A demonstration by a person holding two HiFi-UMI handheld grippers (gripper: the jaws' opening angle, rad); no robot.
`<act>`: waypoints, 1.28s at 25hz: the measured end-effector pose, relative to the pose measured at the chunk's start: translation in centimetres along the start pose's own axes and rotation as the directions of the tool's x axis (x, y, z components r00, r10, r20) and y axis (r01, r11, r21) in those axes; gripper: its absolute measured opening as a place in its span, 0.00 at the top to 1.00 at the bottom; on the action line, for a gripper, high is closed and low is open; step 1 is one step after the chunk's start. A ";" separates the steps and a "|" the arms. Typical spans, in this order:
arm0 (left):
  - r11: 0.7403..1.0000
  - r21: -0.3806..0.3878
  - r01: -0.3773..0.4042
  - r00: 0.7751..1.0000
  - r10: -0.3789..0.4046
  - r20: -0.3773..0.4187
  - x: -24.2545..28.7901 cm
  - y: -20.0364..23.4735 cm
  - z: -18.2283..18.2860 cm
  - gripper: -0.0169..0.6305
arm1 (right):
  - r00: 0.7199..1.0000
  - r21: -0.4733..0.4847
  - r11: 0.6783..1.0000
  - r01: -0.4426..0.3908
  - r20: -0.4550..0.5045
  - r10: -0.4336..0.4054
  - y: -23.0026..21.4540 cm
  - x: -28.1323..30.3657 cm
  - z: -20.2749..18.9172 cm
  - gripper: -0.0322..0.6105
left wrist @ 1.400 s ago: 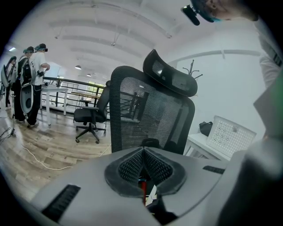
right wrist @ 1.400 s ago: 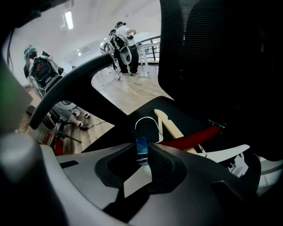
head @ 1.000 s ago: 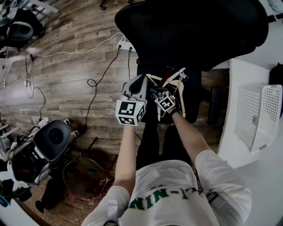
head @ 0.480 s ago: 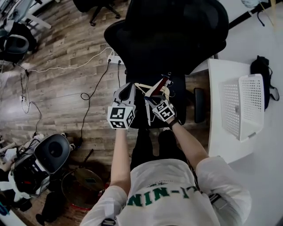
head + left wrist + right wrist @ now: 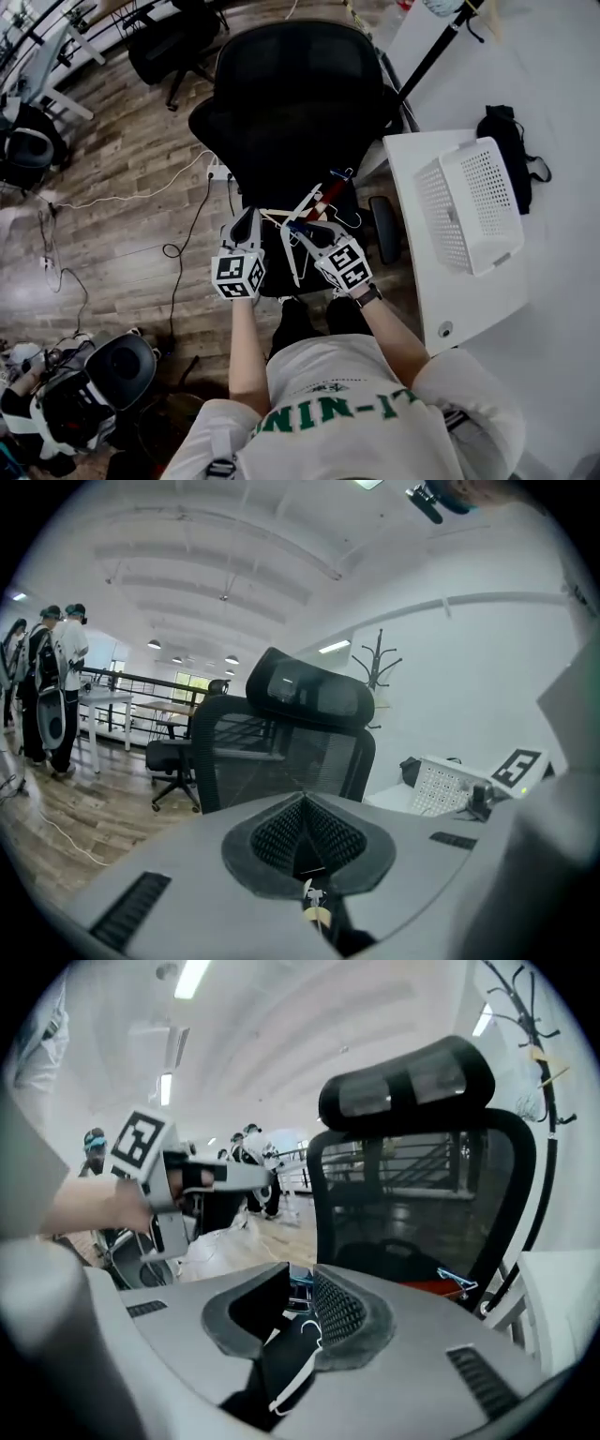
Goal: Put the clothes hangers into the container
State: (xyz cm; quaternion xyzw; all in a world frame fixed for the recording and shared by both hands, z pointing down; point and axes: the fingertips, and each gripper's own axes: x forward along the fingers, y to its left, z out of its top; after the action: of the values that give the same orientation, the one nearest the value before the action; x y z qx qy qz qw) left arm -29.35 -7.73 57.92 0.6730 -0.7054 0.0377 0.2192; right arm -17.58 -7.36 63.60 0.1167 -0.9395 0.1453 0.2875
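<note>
Clothes hangers [image 5: 314, 214] sit bunched above the chair [image 5: 281, 103], clamped by left gripper [image 5: 251, 217] and right gripper [image 5: 307, 242]; the container [image 5: 441, 216] on the table [image 5: 422, 281] looks empty; carrying and dropping remain.

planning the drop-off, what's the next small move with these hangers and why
Probably carry the hangers rightward toward the white basket on the table: the left gripper and right gripper are both shut on the bundle, which sits above the black chair, left of the basket.
</note>
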 end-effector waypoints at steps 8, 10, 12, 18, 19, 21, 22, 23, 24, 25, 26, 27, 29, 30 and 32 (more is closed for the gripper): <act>0.998 0.033 0.057 0.996 -0.060 0.069 -0.9 -5.9 7.3 0.95 | 0.969 -0.019 0.998 0.063 0.240 -0.056 -0.9 -10.1 10.5 0.81; 0.996 0.057 0.070 0.993 -0.076 0.095 -1.0 -7.5 9.2 0.95 | 0.956 -0.044 0.995 0.085 0.285 -0.069 -1.1 -12.4 12.2 0.81; 0.993 0.092 0.076 0.988 -0.088 0.124 -1.1 -9.0 11.0 0.95 | 0.940 -0.054 0.993 0.105 0.330 -0.081 -1.3 -14.7 13.9 0.81; 0.978 0.175 0.118 0.972 -0.149 0.179 -0.1 -13.8 14.9 0.95 | 0.891 -0.064 0.980 0.190 0.431 -0.145 -3.4 -21.1 17.3 0.81; 0.974 0.186 0.133 0.969 -0.167 0.183 0.4 -14.9 15.2 0.95 | 0.881 -0.055 0.976 0.209 0.444 -0.163 -4.0 -22.2 17.6 0.81; 0.964 0.201 0.171 0.960 -0.209 0.186 1.3 -17.4 15.7 0.95 | 0.863 -0.029 0.970 0.243 0.463 -0.202 -5.6 -24.5 17.8 0.81; 0.959 0.205 0.195 0.954 -0.234 0.187 1.7 -18.8 15.9 0.95 | 0.855 -0.014 0.966 0.257 0.469 -0.221 -6.4 -25.6 17.7 0.81; 0.953 0.207 0.221 0.947 -0.260 0.187 2.0 -20.1 16.1 0.95 | 0.849 0.001 0.962 0.272 0.471 -0.241 -7.2 -26.6 17.6 0.81; 0.946 0.209 0.247 0.940 -0.286 0.187 2.3 -21.4 16.2 0.95 | 0.842 0.015 0.957 0.289 0.471 -0.262 -8.1 -27.6 17.4 0.81; 0.939 0.212 0.272 0.932 -0.312 0.185 2.6 -22.7 16.3 0.95 | 0.835 0.027 0.950 0.310 0.470 -0.286 -8.9 -28.6 17.2 0.81; 0.930 0.218 0.296 0.924 -0.337 0.183 3.0 -24.0 16.4 0.95 | 0.827 0.038 0.942 0.333 0.469 -0.310 -9.7 -29.7 16.9 0.81; 0.920 0.226 0.319 0.915 -0.361 0.178 3.3 -25.3 16.4 0.95 | 0.817 0.047 0.933 0.357 0.468 -0.337 -10.6 -30.8 16.6 0.81; 0.899 0.243 0.364 0.898 -0.408 0.164 4.2 -27.9 16.2 0.95 | 0.793 0.064 0.908 0.415 0.462 -0.396 -12.4 -33.1 15.8 0.81; 0.887 0.253 0.387 0.889 -0.432 0.154 4.6 -29.2 16.1 0.95 | 0.779 0.070 0.891 0.449 0.458 -0.429 -13.4 -34.3 15.3 0.82; 0.863 0.269 0.429 0.870 -0.475 0.136 5.2 -31.5 15.9 0.95 | 0.746 0.074 0.847 0.526 0.438 -0.501 -15.2 -36.5 14.4 0.85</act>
State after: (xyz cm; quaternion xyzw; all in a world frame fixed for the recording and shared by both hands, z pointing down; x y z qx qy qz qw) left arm -3.04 -20.98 37.87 0.8411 -0.5362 -0.0006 0.0714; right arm 9.21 -21.51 34.32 0.3923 -0.9145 0.0047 0.0989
